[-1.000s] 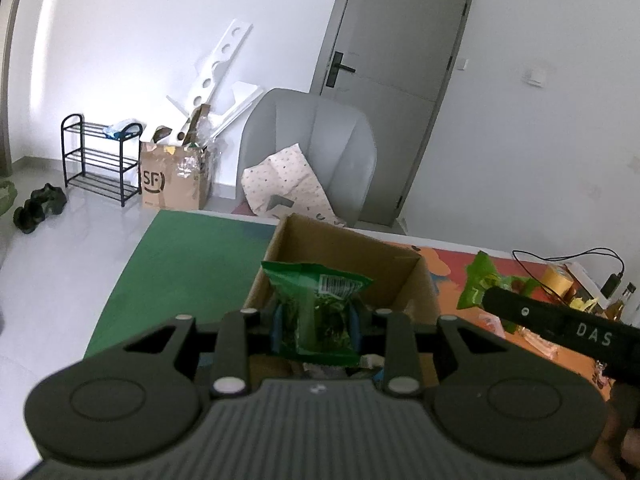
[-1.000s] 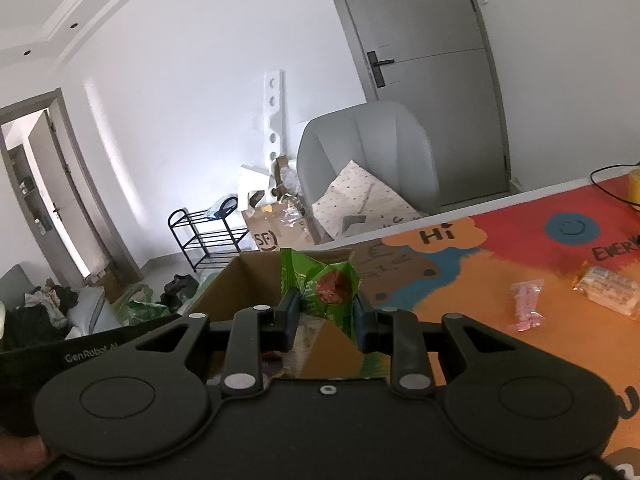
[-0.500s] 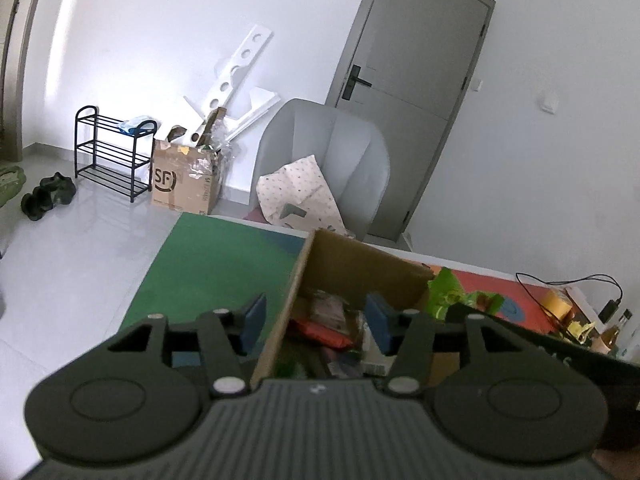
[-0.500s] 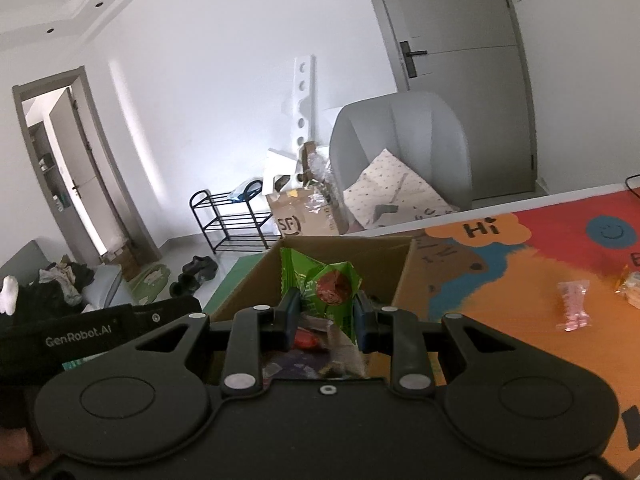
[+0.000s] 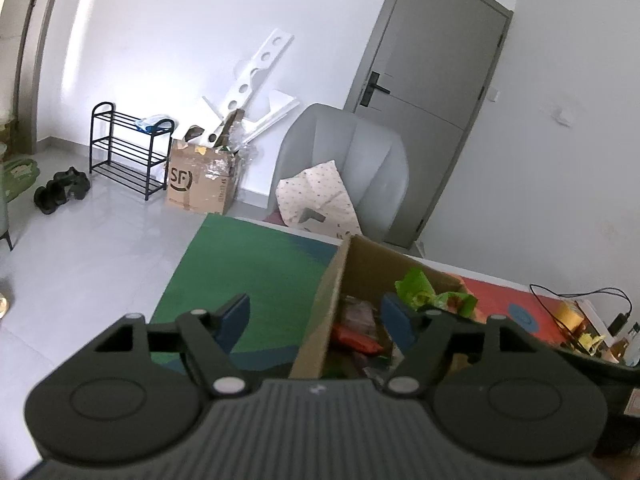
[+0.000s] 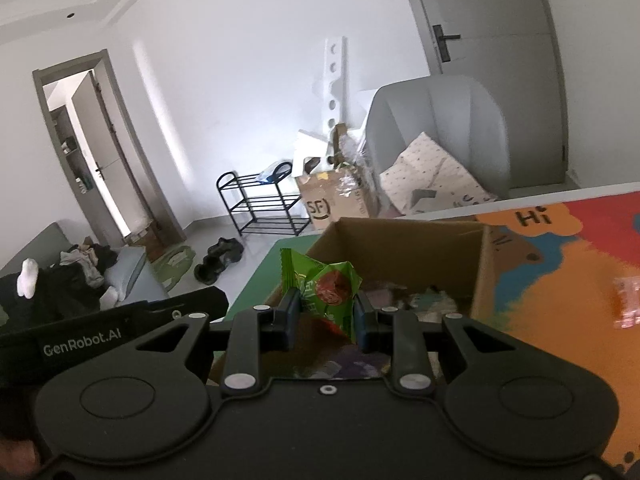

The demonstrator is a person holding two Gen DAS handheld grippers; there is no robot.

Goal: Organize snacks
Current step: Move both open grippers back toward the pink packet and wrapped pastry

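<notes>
An open cardboard box [image 5: 340,276] stands on the colourful table mat and holds several snack packets. My left gripper [image 5: 316,320] is open and empty, straddling the box's near left wall. My right gripper [image 6: 326,316] is shut on a green snack packet [image 6: 324,284] with a red picture, held over the box [image 6: 404,240] at its near left corner. That green packet also shows in the left wrist view [image 5: 428,294], above the box's contents. A pink wrapped snack [image 6: 626,300] lies on the mat to the right.
A grey chair [image 5: 348,168] with a patterned cushion stands behind the table. An SF carton [image 5: 200,184] and a black shoe rack [image 5: 128,152] stand on the floor at left. Cables and small items [image 5: 580,320] lie at the table's right end.
My left gripper opened and let go of its green packet, which went into the box, then shifted left. My right gripper moved left over the box with its packet.
</notes>
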